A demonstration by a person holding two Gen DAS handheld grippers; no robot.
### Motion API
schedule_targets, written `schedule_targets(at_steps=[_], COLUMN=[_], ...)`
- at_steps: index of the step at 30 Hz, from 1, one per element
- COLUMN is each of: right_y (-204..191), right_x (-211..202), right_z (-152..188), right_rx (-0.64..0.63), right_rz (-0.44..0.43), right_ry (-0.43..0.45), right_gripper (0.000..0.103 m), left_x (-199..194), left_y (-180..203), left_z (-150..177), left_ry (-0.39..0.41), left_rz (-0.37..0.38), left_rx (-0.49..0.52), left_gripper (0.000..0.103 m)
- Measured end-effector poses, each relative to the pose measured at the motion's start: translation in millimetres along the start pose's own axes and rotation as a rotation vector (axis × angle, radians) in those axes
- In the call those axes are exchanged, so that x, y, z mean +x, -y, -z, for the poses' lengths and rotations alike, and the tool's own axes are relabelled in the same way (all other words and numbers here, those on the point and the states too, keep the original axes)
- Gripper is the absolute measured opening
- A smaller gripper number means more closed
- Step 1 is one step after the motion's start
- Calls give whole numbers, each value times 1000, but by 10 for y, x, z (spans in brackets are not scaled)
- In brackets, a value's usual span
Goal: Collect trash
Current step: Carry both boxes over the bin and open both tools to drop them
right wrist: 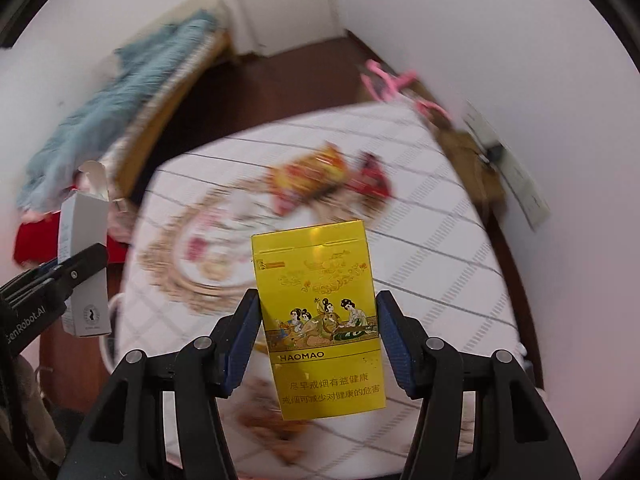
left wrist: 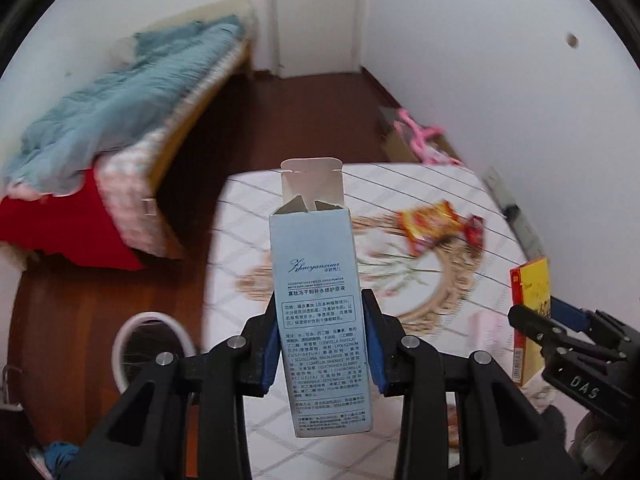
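Gripping blue carton [left wrist: 320, 312] in left claw [left wrist: 322, 344], yellow pack [right wrist: 320, 320] in right claw [right wrist: 318, 344]

I read "HAOMAO" on the yellow cigarette pack [right wrist: 320, 316], "GenRobot.AI" on the left gripper's [right wrist: 86, 258] body, and "DAS" on the right gripper's [left wrist: 532, 316]; the pale blue carton's [left wrist: 320, 320] script stayed unclear.

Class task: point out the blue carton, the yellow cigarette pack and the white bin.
blue carton [left wrist: 320, 300], left wrist view, printed front face.
yellow cigarette pack [right wrist: 320, 320], right wrist view, illustrated front.
white bin [left wrist: 120, 344], left wrist view, rim.
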State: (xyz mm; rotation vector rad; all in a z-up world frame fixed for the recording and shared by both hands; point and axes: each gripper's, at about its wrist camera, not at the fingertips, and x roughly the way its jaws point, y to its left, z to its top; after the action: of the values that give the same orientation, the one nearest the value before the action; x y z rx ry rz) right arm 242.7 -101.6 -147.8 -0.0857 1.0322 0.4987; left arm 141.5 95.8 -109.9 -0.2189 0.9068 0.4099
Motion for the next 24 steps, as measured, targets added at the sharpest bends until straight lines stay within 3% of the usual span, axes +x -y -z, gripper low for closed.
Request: schedule_targets(at_steps=[6,13,17,24], right_y=[-1089,-2488,-3193,-3952], right_x=[-44,427,897,1951], right_z=[-11,217,348,573], right_rx=[-117,-265,-334,-391], right_rz=[-145,-255,-260,-225], right_ry=[7,-93,-170,-349], right_gripper=[60,60,60,60], left_x=[-207,10,294,984], left_y=[-927,-2025,-2493,-3322], left_z=[197,574,717,1016], left_ry=[9,-87,-156,-327], left_rz=[-112,-205,-212,-136], left_rx=[-90,-233,-295,-435], left_gripper=[32,32,32,33])
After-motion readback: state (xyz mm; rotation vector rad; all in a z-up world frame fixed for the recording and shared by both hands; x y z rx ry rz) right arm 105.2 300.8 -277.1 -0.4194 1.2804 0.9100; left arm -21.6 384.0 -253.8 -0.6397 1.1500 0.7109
